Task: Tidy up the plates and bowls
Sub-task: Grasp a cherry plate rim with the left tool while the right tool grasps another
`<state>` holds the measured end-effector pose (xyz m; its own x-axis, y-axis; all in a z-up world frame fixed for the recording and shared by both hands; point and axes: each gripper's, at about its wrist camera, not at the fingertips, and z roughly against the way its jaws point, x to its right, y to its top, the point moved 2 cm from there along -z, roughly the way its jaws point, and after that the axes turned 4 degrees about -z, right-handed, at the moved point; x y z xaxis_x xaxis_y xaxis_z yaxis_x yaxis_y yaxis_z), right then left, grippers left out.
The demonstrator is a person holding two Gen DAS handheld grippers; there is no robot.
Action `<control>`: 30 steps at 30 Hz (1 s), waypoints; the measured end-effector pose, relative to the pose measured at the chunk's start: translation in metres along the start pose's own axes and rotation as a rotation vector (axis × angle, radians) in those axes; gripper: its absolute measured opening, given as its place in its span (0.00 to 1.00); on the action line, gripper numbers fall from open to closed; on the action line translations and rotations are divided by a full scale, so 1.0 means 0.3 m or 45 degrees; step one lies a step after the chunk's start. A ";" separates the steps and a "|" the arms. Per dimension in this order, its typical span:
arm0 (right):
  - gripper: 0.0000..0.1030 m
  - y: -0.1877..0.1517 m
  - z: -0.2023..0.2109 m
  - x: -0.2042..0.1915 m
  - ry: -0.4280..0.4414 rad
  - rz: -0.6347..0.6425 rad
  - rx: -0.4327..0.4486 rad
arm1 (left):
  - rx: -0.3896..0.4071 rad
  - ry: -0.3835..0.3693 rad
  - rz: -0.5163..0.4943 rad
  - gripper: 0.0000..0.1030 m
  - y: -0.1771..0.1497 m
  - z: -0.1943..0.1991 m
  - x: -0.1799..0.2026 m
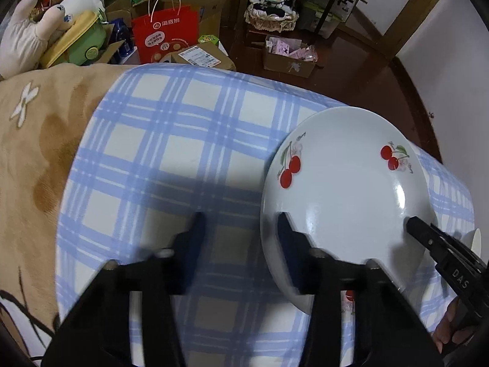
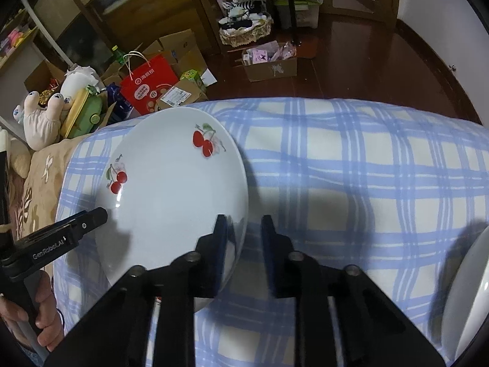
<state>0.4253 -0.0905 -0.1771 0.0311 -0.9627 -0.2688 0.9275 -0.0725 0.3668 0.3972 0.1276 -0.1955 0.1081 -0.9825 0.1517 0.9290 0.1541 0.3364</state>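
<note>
Plate (image 1: 345,189) | left tool (image 1: 241,226) and right tool (image 2: 241,226) straddle opposite rims, jaws apart

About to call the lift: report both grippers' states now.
Left gripper: open, jaws straddling the plate rim.
Right gripper: jaws close around the plate's rim; grip cannot be told.

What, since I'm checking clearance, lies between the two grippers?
Only the cherry plate, the left gripper and right gripper straddling opposite rims; both wrist views show it.

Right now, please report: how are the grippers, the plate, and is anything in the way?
Left gripper open, astride the plate rim. Right gripper astride opposite rim, grip unclear. Plate over checked cloth. Another white dish apart at right.
</note>
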 end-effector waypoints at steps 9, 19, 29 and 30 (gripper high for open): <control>0.10 0.003 -0.017 0.008 0.083 -0.076 -0.006 | 0.021 -0.127 -0.021 0.17 -0.019 -0.032 0.027; 0.10 -0.001 0.003 -0.012 0.066 -0.004 -0.011 | 0.050 -0.073 0.014 0.16 -0.020 -0.027 0.054; 0.10 -0.044 0.061 0.000 0.078 0.011 -0.004 | 0.010 -0.101 0.016 0.15 -0.036 0.034 0.055; 0.10 -0.047 0.069 0.006 0.082 -0.003 -0.003 | 0.012 -0.103 0.009 0.15 -0.041 0.045 0.060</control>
<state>0.4045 -0.0967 -0.1643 0.0531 -0.9437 -0.3264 0.9283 -0.0738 0.3644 0.3830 0.1094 -0.1843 0.0856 -0.9698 0.2283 0.9249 0.1626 0.3438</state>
